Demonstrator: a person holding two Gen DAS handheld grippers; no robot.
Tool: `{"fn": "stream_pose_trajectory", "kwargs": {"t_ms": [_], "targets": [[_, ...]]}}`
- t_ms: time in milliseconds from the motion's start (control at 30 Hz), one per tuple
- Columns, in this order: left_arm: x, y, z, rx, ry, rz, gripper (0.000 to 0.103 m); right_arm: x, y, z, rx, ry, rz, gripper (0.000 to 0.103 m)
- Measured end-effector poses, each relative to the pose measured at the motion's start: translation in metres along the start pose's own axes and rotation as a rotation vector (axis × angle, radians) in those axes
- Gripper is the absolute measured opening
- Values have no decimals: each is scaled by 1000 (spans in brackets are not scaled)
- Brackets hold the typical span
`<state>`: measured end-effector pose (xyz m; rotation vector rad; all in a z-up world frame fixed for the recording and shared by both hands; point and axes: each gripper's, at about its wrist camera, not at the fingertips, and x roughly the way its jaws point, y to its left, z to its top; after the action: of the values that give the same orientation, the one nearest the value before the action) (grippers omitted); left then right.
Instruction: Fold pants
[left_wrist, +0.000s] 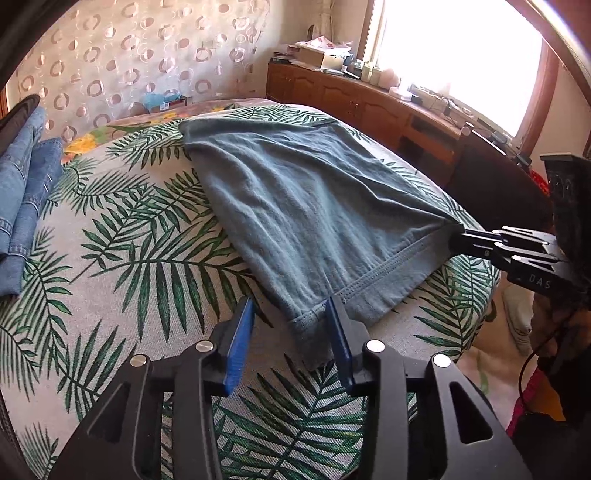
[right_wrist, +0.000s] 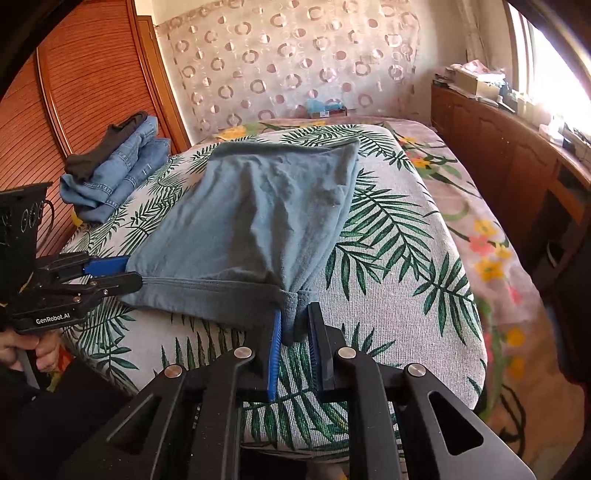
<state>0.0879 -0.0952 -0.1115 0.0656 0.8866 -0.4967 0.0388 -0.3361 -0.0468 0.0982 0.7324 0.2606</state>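
**Pants on the bed, a gripper at each near corner**

Left wrist view: The pants (left_wrist: 306, 206), grey-blue and already doubled over, lie spread on the palm-leaf cover (left_wrist: 122, 280) of the bed, running from the near edge away toward the headboard wall. The left gripper (left_wrist: 291, 328) stands wide, its blue pads well apart. The near left corner of the pants hem lies between them, against the right pad and clear of the left one, so nothing is pinched. At the right edge the right gripper (left_wrist: 456, 240) comes in sideways with its tips narrowed onto the other near corner; the cloth draws to a point there. A stack of jeans (left_wrist: 26, 192) sits at the far left of the bed. A wooden cabinet (left_wrist: 369, 107) runs under the bright window.

Right wrist view: The right gripper (right_wrist: 295, 328) is narrowed on a bunched corner of the pants (right_wrist: 255, 221), the cloth gathered between its blue pads and lifted slightly off the cover (right_wrist: 399, 266). The hem stretches from there leftward to the left gripper (right_wrist: 127, 273), whose fingers lie above and below the hem's far end with a gap showing. The person's left hand (right_wrist: 22, 350) holds that tool's handle. The jeans (right_wrist: 118, 173) are piled at the back left, with a dark garment (right_wrist: 103, 147) on top, beside a slatted wooden door (right_wrist: 85, 74).
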Motion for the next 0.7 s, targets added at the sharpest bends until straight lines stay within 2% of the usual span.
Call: {"fn": "stream_pose_trajectory", "kwargs": {"t_ms": [33, 100, 167, 267, 400, 500, 700], "targets": [[0, 1, 0, -2, 2, -11, 41, 0, -1, 0, 4, 1, 2, 13], [1, 2, 1, -2, 15, -60, 22, -1, -1, 1, 12, 3, 11, 13], [-4, -2, 3, 9, 16, -51, 17, -3, 0, 1, 13, 5, 19, 13], [-16, -11, 3, 44, -1, -28, 15, -12, 2, 3, 3, 3, 34, 13], [-40, -14, 0, 46, -20, -46, 15, -27, 6, 4, 5, -5, 67, 12], [-47, -12, -5, 30, -6, -66, 15, -37, 10, 3, -4, -1, 82, 12], [-58, -16, -9, 42, -12, -57, 15, -45, 20, 0, -18, 3, 95, 12]]}}
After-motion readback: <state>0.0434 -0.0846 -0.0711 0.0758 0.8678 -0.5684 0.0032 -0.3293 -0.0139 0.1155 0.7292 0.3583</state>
